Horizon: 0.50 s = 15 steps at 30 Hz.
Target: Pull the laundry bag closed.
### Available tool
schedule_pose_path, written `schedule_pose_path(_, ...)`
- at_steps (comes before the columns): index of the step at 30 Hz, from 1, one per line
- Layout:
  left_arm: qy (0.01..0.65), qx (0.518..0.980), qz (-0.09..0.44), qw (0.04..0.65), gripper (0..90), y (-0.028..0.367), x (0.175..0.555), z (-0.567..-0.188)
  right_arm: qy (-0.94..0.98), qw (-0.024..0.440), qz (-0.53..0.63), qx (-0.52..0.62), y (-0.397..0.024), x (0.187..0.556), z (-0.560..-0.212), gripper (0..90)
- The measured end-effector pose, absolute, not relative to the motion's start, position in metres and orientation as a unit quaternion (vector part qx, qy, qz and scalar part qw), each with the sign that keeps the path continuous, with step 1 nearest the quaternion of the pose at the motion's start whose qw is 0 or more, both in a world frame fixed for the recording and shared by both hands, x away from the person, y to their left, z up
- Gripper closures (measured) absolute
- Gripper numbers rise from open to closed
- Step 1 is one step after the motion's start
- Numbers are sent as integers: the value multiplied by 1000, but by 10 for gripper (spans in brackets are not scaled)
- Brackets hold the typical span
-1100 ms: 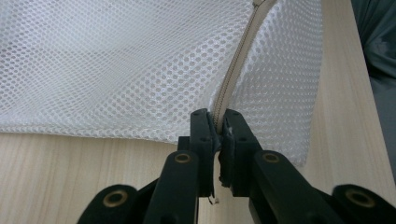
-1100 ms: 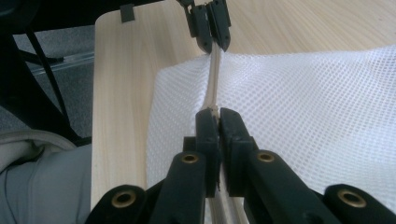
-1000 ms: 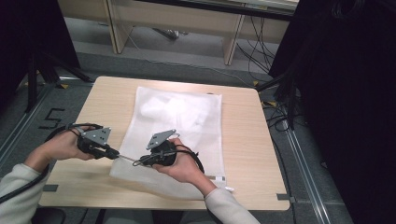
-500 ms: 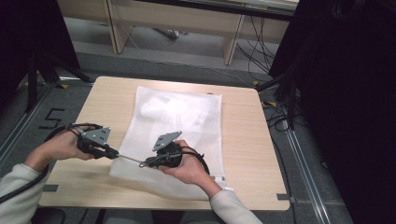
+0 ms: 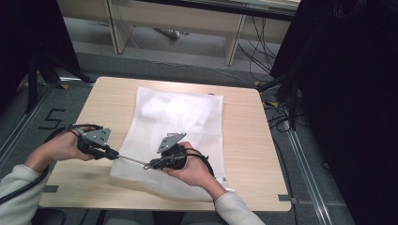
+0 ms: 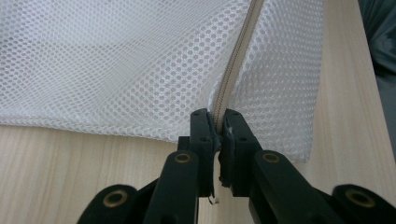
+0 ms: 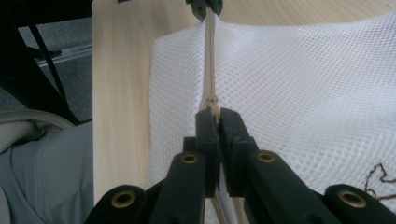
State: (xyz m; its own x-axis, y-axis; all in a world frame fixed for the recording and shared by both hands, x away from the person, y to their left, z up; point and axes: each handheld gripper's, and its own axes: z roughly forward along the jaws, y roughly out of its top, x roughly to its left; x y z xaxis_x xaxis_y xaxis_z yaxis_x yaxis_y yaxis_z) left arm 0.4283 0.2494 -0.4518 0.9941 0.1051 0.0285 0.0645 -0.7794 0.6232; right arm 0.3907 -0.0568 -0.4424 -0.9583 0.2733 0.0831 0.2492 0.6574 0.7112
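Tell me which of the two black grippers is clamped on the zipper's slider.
The right gripper: the slider sits at its jaw tips. The left gripper pinches the zipper tape's end at the white mesh bag's corner.

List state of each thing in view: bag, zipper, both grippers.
mesh bag: flat on the table, near edge lifted, something white inside.
zipper: closed along the stretch between the grippers, pulled taut.
left gripper: shut on the zipper end at the bag's corner.
right gripper: shut on the zipper at its slider.
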Motion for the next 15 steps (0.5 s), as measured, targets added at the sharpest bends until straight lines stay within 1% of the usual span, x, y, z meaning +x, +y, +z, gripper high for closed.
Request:
schedule_pose_path(11, 38, 944, 35, 325, 833, 249, 430, -452, 909, 21, 388, 151, -68, 390, -444, 880)
schedule_pose_path(15, 44, 943, 31, 328, 833, 250, 429, -452, 908, 12, 387, 160, -69, 388, -443, 880)
